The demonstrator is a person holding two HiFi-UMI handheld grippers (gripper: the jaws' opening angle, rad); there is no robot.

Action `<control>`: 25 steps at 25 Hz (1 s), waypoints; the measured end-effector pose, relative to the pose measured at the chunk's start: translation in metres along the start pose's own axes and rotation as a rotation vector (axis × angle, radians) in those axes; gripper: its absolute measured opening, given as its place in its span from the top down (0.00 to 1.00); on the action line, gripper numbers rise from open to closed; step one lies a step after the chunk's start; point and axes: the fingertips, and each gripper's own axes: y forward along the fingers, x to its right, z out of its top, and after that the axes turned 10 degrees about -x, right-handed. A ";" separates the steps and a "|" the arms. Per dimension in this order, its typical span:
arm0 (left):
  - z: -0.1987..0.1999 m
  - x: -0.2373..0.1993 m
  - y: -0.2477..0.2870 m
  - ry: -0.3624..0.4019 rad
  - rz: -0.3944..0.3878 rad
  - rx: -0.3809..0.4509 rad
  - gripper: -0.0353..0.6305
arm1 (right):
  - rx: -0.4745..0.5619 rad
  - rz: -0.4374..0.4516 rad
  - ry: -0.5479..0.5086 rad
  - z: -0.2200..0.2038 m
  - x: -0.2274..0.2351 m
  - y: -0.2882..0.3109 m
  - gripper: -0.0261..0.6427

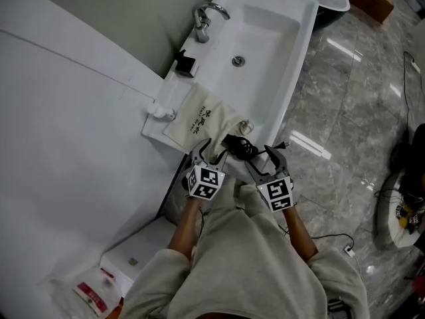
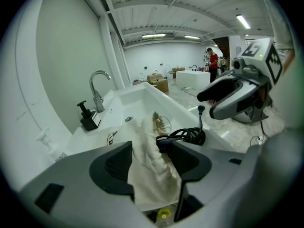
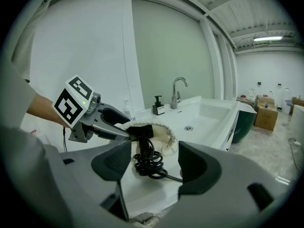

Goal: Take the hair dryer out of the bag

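Note:
A cream cloth bag [image 1: 199, 117] lies on the ledge of the white sink [image 1: 265, 38], its mouth toward me. The black hair dryer [image 3: 139, 131] pokes out of the mouth, and its coiled cord [image 1: 240, 146] lies on the ledge edge. My left gripper [image 1: 212, 150] is shut on the bag's cloth [image 2: 149, 160] near the mouth. My right gripper [image 1: 265, 158] is open. In the right gripper view the cord coil [image 3: 149, 164] lies just ahead between the wide-apart jaws, untouched. The right gripper [image 2: 223, 96] also shows in the left gripper view, above the cord [image 2: 187, 136].
A chrome faucet [image 1: 207, 18], a black soap dispenser [image 1: 186, 64] and a small white bottle [image 1: 161, 111] stand along the sink's back ledge. A white wall is at left and a marble floor with cables at right. A white box [image 1: 136, 254] sits below the sink.

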 end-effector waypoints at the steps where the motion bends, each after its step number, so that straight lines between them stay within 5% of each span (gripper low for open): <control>1: 0.001 -0.002 0.003 0.010 0.002 -0.005 0.57 | -0.002 -0.004 0.005 -0.001 0.000 0.001 0.52; 11: 0.004 -0.025 0.017 0.072 -0.011 -0.006 0.72 | -0.031 -0.073 0.026 -0.002 -0.010 0.019 0.52; 25: 0.011 -0.058 0.014 -0.026 -0.193 0.076 0.87 | -0.115 -0.157 0.047 0.013 -0.022 0.050 0.52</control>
